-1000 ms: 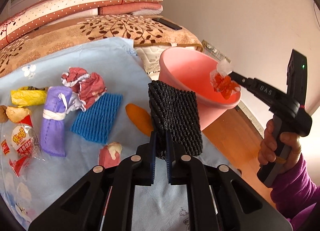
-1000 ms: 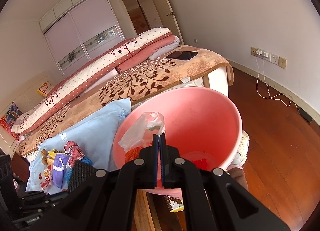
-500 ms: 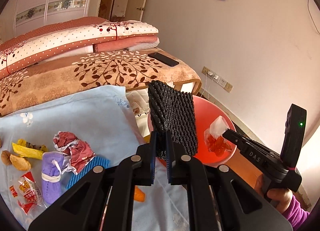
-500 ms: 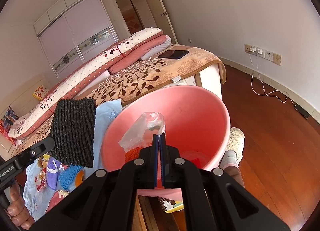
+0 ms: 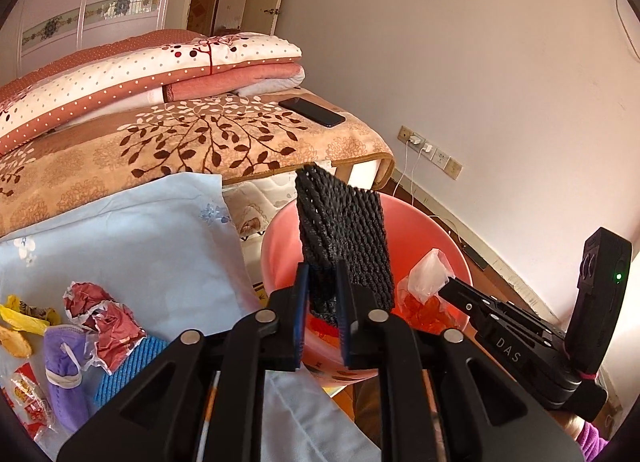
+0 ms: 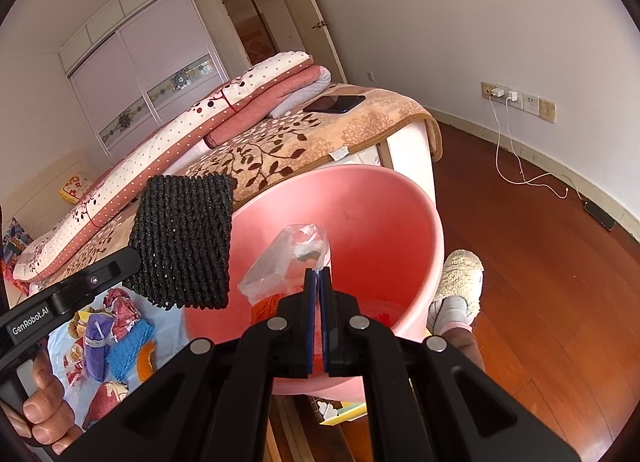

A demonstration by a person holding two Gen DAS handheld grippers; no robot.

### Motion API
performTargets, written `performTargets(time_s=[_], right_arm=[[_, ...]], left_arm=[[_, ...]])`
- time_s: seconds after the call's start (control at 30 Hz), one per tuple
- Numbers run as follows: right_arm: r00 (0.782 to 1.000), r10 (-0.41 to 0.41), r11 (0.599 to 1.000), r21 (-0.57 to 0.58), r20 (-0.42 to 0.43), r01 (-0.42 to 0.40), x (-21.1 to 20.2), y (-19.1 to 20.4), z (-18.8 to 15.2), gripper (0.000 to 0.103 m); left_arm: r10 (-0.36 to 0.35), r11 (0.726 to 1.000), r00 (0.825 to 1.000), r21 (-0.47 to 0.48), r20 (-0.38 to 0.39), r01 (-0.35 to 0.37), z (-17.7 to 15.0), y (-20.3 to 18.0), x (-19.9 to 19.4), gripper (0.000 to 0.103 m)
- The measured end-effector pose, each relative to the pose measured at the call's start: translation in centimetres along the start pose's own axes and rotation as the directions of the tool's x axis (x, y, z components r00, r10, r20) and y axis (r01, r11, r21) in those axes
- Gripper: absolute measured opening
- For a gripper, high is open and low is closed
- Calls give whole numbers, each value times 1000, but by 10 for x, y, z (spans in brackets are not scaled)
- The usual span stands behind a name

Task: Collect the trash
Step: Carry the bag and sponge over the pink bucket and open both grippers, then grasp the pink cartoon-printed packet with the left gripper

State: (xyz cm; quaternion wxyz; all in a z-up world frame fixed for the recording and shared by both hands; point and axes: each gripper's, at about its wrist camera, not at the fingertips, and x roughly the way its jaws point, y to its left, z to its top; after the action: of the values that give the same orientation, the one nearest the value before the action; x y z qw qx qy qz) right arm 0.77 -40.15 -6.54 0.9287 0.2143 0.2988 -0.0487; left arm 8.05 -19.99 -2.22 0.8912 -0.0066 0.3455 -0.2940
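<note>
Left wrist view: the left gripper points down over the pink basin, with the black foam net standing up between its jaws.
Left gripper state: its jaws have just been opening; a gap shows on both sides of the net's lower end, so the hold looks released, though whether one pad touches the net cannot be told.
Why the net is there: directly ahead of and below this gripper lies the basin's mouth, so a let-go here should drop the net inside, not on the bed.
Right wrist view: the right gripper is clenched on the clear plastic bag, pinching its thin top edge, with orange scraps in the bag's bottom.
Why the bag hangs so: it is held just in front of the right gripper, over the basin's inside, ready to go in as well.
Waiting trash: left of and below the left gripper, on the pale blue sheet, lie a crumpled red wrapper, a purple mask, a blue foam net and yellow wrappers.
Bed: beyond both grippers, a phone rests on the leaf-patterned blanket, apart from the trash.
Judged progress: two pieces are at the basin; most of the pile is not yet gathered.
</note>
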Motion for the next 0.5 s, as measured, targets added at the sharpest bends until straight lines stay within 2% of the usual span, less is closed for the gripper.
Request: performTargets(time_s=[0.07,0.2,0.3,0.4,0.43,0.5], right_arm=[[1000,-2,1000,3,0,2,1,-1,0,2],[1000,0,1000,4,1,0,1,-1,0,3],[1000,2,1000,5,8,-2,-2,0,-1,11],[1000,1,1000,10,21,-2,-6,1,-1,28],[1000,3,1000,15,29,-3,-7,1,-1,38],[999,8,1000,15,38,-9,-10,4,0,41]], left_arm=[[-11,1000,1000,-13,4,11,1,1,-1,38],[-23,1000,1000,-19,19,23,3,1,-6,40],[-21,1000,1000,-15,20,21,2,1,-9,40],[-22,1000,1000,-19,20,22,1,3,-13,40],[-21,1000,1000,-21,22,22,0,3,-15,40],[-19,1000,1000,-25,25,19,-1,6,-19,40]])
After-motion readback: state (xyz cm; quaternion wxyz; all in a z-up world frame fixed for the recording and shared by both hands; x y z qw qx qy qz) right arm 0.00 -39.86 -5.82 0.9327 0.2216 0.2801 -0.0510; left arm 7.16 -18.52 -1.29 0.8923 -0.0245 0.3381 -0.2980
